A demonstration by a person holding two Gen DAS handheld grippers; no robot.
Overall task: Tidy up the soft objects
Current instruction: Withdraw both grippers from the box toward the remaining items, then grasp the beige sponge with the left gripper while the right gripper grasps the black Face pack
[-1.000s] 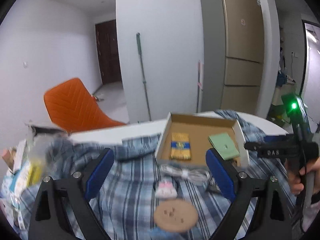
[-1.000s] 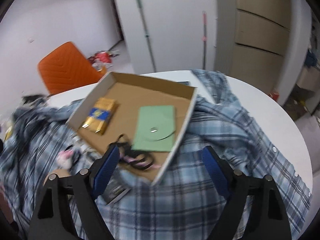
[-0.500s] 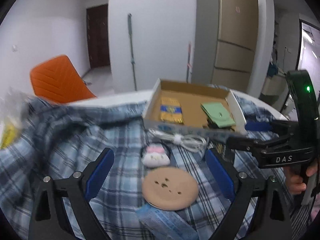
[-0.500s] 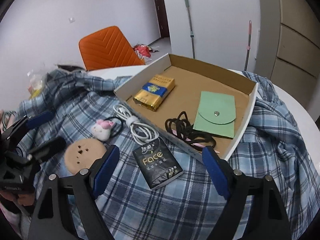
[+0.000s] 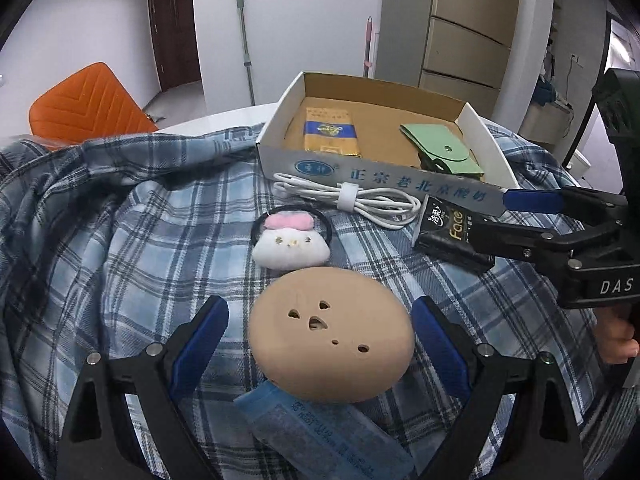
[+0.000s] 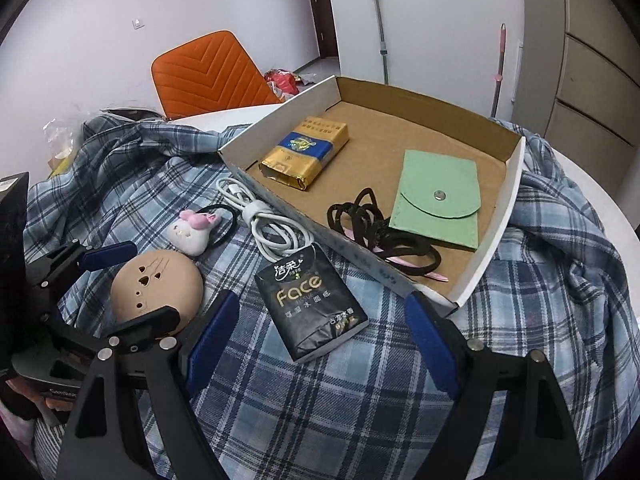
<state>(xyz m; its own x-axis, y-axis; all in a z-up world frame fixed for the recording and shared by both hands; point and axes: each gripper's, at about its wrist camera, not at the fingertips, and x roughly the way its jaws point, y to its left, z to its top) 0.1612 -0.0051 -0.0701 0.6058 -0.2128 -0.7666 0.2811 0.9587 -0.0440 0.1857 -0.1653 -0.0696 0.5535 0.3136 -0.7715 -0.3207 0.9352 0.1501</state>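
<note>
A tan round sponge puff (image 5: 331,332) lies on the plaid shirt (image 5: 120,248), between the open fingers of my left gripper (image 5: 320,336); it also shows in the right wrist view (image 6: 157,284). A white plush hair tie (image 5: 290,240) lies just beyond it. A black tissue pack (image 6: 312,306) lies between the open fingers of my right gripper (image 6: 322,334), which is low over it. The cardboard tray (image 6: 516,184) holds a gold pack (image 6: 306,152), a green pouch (image 6: 438,198) and black hair ties (image 6: 372,224).
A coiled white cable (image 5: 352,198) lies against the tray's front wall. A blue packet (image 5: 324,432) lies under my left gripper. An orange chair (image 6: 210,74) stands behind the round white table (image 6: 576,176). A tall cabinet (image 5: 468,24) is at the back.
Both grippers have come down and forward: the left now straddles the tan puff, the right is over the tissue pack. Both stay open.
</note>
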